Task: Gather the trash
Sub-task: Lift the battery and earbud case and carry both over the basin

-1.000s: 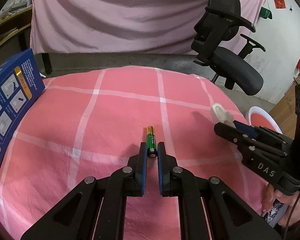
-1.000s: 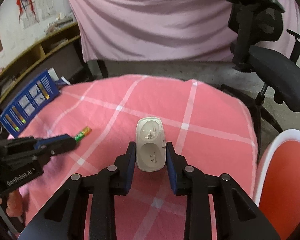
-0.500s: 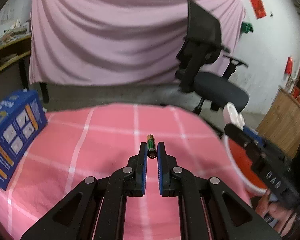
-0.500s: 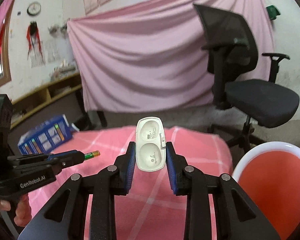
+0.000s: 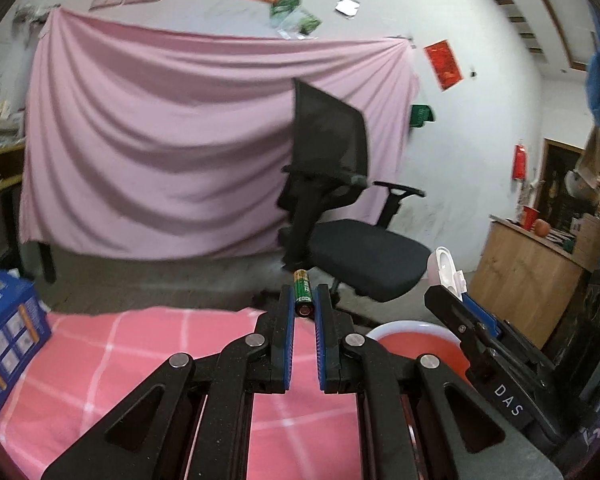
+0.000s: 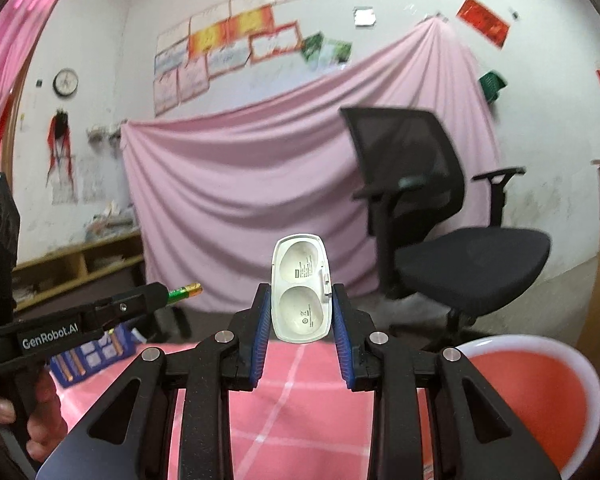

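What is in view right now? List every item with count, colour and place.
battery: 1, green and gold, held off the table in the left gripper
plastic case: 1, white, upright in the right gripper
bin: 1, red inside with a white rim, right of the table
table: 1, pink checked cloth, below both grippers
box: 1, blue, table's left edge
office chair: 1, black, behind the table
backdrop sheet: 1, pink, back wall
left gripper: 1, black, blue pads
right gripper: 1, black, blue pads
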Motion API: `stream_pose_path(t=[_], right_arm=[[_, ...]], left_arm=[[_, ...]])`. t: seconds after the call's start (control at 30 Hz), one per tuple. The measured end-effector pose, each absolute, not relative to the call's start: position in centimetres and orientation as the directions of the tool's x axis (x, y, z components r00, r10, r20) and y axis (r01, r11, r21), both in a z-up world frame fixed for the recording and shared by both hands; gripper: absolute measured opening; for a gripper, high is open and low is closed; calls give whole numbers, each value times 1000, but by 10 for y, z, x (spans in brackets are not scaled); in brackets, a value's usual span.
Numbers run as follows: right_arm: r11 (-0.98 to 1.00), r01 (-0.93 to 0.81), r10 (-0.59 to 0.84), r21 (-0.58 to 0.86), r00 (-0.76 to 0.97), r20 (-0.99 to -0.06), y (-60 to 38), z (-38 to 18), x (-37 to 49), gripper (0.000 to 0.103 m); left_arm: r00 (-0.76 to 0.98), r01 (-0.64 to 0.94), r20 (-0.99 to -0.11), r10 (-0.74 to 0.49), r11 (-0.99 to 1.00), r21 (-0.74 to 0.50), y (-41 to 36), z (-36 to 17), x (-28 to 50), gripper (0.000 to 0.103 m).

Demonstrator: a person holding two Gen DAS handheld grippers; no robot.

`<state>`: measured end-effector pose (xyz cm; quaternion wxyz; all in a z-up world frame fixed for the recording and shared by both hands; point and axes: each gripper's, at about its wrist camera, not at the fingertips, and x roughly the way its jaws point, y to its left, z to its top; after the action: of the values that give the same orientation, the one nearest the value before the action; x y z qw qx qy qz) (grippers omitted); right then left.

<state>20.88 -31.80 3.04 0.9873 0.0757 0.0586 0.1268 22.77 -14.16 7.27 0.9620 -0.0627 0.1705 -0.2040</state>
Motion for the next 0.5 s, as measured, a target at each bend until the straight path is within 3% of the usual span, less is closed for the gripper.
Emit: stream_pose_path(t=[0.3,0.5], right_arm=[[970,-126,138,206,989,-46,-368,38,193,27],[969,-56,73,239,995,-65,-400,37,189,27]], left_arm=[[822,478,-259,-507,862,-167,-206,86,228,7],[792,529,-264,-550,835,-150,-238,84,228,7]])
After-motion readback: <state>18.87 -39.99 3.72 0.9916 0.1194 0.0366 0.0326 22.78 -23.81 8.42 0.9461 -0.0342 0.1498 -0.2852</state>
